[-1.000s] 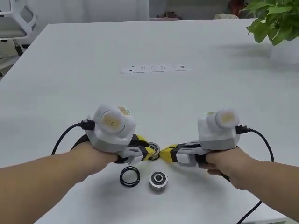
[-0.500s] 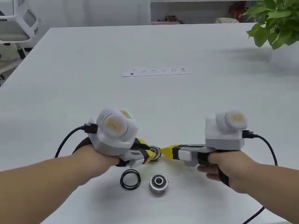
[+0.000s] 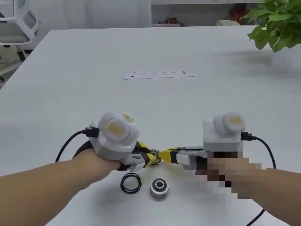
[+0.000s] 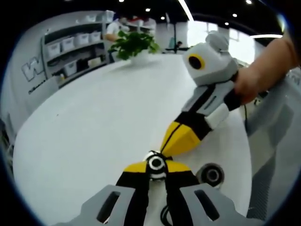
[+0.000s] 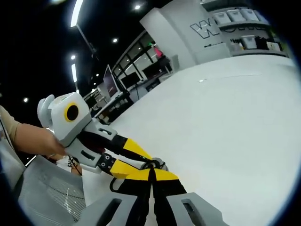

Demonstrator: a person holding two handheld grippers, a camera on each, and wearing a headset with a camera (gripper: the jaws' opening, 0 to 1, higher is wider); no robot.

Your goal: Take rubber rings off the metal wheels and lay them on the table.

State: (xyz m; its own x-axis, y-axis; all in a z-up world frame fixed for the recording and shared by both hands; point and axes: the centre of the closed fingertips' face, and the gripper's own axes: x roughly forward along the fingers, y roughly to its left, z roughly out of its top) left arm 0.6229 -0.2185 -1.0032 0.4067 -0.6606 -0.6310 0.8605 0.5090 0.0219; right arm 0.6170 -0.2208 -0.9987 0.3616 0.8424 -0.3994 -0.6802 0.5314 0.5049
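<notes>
A small metal wheel (image 4: 155,163) with a black rubber ring is held just above the white table (image 3: 155,108), clamped by my left gripper (image 4: 155,165), whose yellow jaws are shut on it. In the head view that wheel (image 3: 154,158) sits between the two grippers. My right gripper (image 5: 151,171) comes in from the other side, its jaws closed together at the wheel's (image 5: 158,165) rubber edge. On the table in front lie a loose black rubber ring (image 3: 130,182) and a bare metal wheel (image 3: 159,186), side by side.
A white power strip (image 3: 158,73) lies flat mid-table. A potted plant (image 3: 275,23) stands at the far right corner, and an office chair (image 3: 14,23) beyond the far left edge. Black cables (image 3: 70,141) trail from both grippers toward me.
The right gripper has edged left, closing its tips onto the held wheel. The left gripper keeps its hold. The loose ring and bare wheel lie where they were.
</notes>
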